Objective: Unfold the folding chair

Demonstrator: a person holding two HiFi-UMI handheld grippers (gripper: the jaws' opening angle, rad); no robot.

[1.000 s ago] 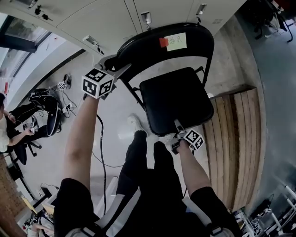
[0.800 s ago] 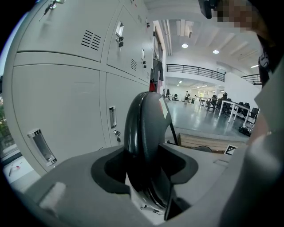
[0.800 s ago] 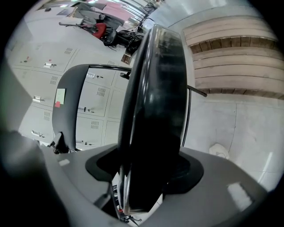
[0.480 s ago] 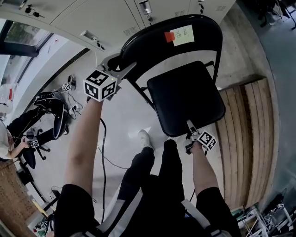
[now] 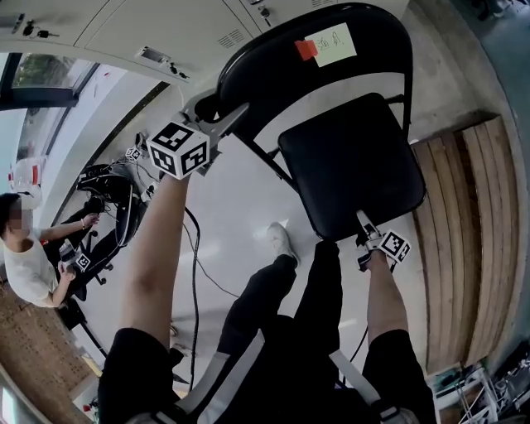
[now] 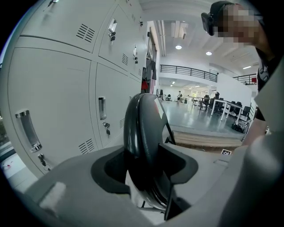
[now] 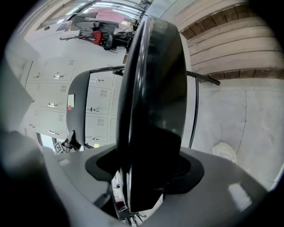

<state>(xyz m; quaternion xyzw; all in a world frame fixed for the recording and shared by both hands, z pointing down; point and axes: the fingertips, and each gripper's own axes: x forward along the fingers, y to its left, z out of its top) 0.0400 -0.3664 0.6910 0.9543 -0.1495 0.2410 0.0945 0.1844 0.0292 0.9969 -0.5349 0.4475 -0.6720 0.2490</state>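
A black folding chair stands in front of me with its seat (image 5: 352, 166) swung out from the backrest (image 5: 273, 74). A pale note and a red sticker (image 5: 305, 50) are stuck on the backrest. My left gripper (image 5: 211, 112) is shut on the backrest's upper left rim, and that curved rim (image 6: 144, 133) fills the gap between its jaws (image 6: 144, 173). My right gripper (image 5: 364, 228) is shut on the seat's front edge. In the right gripper view the seat (image 7: 153, 102) runs edge-on out of the jaws (image 7: 148, 177).
Grey lockers (image 5: 166, 25) stand behind the chair. A wooden slatted platform (image 5: 464, 224) lies on the floor at the right. My own legs and a shoe (image 5: 283, 242) are under the seat, and a cable (image 5: 195, 248) trails left of them. A person sits at far left (image 5: 33, 257) by a black office chair (image 5: 116, 207).
The right gripper has moved down and rightward with the seat's front edge, and the seat lies flatter and farther from the backrest. The left gripper keeps its hold on the backrest rim.
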